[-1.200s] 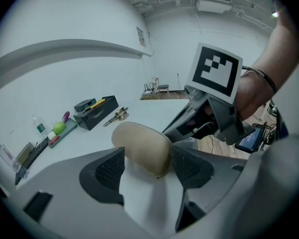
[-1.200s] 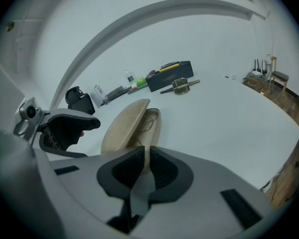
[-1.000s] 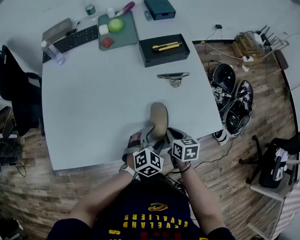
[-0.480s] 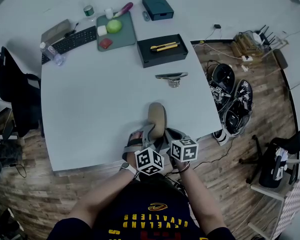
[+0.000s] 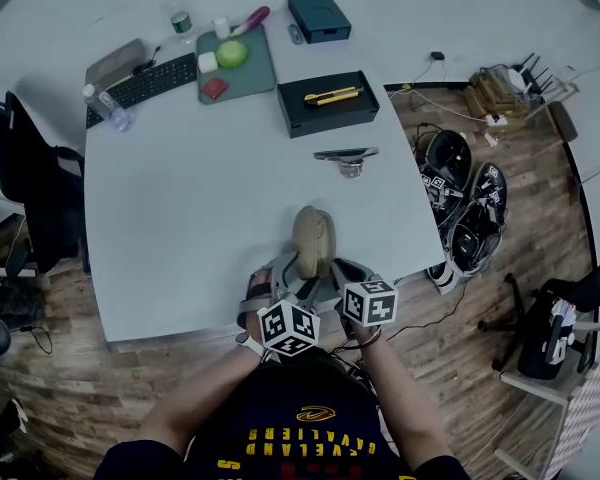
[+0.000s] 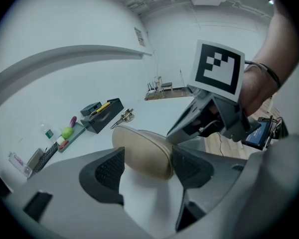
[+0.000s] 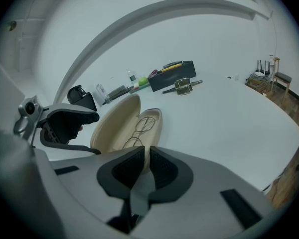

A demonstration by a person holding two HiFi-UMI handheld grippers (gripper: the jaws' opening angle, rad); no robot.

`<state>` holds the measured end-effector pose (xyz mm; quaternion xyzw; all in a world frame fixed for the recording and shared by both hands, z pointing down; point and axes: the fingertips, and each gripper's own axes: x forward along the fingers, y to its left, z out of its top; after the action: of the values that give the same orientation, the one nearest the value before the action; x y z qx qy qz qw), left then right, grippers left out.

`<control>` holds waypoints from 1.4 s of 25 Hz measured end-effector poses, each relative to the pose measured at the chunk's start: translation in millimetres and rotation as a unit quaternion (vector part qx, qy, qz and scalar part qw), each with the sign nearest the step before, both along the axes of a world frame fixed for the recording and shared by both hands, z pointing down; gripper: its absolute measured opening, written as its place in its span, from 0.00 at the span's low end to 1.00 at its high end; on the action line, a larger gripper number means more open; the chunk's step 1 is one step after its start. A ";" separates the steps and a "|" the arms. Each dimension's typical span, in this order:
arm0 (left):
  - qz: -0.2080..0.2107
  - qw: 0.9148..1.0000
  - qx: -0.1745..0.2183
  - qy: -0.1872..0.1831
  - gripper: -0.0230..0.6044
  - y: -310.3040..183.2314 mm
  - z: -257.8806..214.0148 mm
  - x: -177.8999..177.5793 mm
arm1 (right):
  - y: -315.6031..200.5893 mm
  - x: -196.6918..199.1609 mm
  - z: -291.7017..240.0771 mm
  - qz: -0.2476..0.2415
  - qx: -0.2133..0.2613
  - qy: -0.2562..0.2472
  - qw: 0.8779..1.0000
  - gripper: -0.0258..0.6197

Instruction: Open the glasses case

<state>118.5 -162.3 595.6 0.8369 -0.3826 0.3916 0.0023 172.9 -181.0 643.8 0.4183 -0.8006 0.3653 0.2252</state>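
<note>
In the head view, the beige oval glasses case [image 5: 313, 240] sits at the near edge of the white table [image 5: 180, 218], just below the middle of the frame. It is open. In the right gripper view the lid [image 7: 114, 126] stands tilted up toward the left of the frame. The lower shell [image 7: 159, 117] lies flat on the table, with thin wire-rimmed spectacles [image 7: 139, 132] resting inside it.

My right gripper [image 7: 144, 156] has its jaws drawn nearly together, with only a thin slot between the pads. The near end of the lower shell runs down into that slot, so I read it as clamped on the case.

My left gripper [image 6: 148, 157] has its jaws wide apart. The rounded back of the lid fills the gap between them at the centre of its view. The pad on the right of that frame meets the lid's rim. Bare table shows beside the pad on the left, so I see no squeeze there.

Higher in the head view, well apart from the case, a small metal clamp-like piece [image 5: 347, 155] lies on the table. Above it is a black open tray [image 5: 298, 108] holding a yellow utility knife [image 5: 332, 94]. A green mat [image 5: 250, 73] and a black keyboard [image 5: 142, 80] sit toward the upper left.
</note>
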 end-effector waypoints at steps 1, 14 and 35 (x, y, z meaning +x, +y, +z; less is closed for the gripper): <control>-0.005 1.000 -0.001 0.002 0.53 -0.2 -0.2 -3.7 | -0.2 -0.3 0.1 0.000 0.000 0.000 1.000 0.11; -0.044 0.999 -0.016 0.007 0.53 2.1 3.1 -43.4 | -0.6 0.4 -0.4 0.004 -0.001 0.004 1.000 0.11; -0.035 0.999 -0.024 -0.022 0.53 5.8 28.9 -64.4 | -0.1 0.9 -1.0 0.010 0.000 0.004 1.000 0.11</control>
<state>54.2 -156.5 624.5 0.8137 -0.4020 0.4189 0.0273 173.8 -181.0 642.8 0.4278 -0.7955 0.3657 0.2248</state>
